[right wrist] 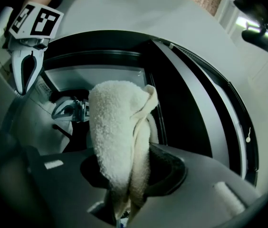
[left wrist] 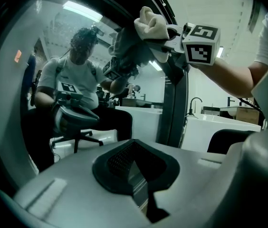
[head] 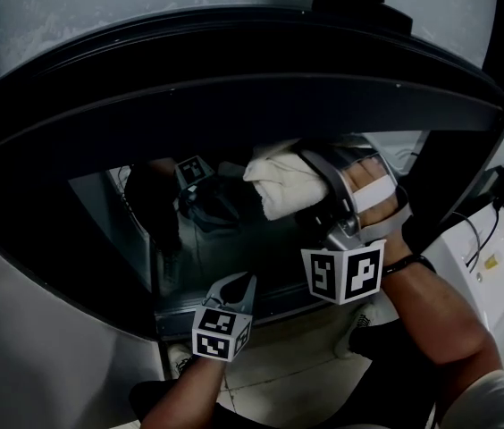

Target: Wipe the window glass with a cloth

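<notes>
**Where the cloth meets the glass, your right gripper holds it; your left is closed on nothing**

As you look down at the window, your right gripper (head: pixel 316 190) has its jaws clamped on the white cloth (head: pixel 283 184). In the right gripper view the cloth rises out from between the jaws as a folded, fluffy wad. It lies against the window glass (head: pixel 234 248) close to the pane's top edge and right of its middle. In the left gripper view the wad meets its own reflection, so it is touching the glass. Your right hand (head: pixel 382 213) is wrapped round the gripper's handle, and its marker cube (head: pixel 343 273) faces you.

Your left gripper (head: pixel 234 289) is down at the bottom edge of the pane, left of the right one and well apart from the cloth. Its jaws are together with nothing between them, and their tips point up along the glass. Whether they touch the glass I cannot tell.

The dark window frame (head: pixel 234 88) curves above the pane. The glass mirrors you and both grippers.
</notes>
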Demonstrator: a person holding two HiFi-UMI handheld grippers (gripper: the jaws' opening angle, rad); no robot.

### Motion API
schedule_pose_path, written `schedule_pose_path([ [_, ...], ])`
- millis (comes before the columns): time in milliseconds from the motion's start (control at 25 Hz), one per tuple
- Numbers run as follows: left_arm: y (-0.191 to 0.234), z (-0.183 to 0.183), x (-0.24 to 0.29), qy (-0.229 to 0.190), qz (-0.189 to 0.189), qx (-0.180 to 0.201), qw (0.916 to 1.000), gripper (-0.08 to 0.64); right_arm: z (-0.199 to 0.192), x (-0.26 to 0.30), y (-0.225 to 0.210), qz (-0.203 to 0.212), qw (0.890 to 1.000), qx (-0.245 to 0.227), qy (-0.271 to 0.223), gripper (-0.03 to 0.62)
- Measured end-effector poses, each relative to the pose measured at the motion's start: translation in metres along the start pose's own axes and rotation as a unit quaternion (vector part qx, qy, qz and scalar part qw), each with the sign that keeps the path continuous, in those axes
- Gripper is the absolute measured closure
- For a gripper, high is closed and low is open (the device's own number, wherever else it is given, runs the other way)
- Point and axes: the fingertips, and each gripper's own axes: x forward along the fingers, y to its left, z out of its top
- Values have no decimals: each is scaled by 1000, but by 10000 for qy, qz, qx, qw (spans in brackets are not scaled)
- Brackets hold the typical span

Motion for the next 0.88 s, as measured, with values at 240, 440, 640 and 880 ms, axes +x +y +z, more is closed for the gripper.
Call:
schedule_pose_path([
  [240,-1,-4,5,61,-27,-4,10000,543,0,0,3,-290,9994,134,-161,476],
  [440,-1,-4,5,68,-43,5,10000,543,0,0,3,-307,9992,241,-128,479],
  [640,-1,-4,5,69,-43,0,10000,543,0,0,5,-154,9995,264,-69,479],
  [880,-4,-4,6,77,-67,19,9999,543,-1,-1,12,-146,9995,274,-40,478],
])
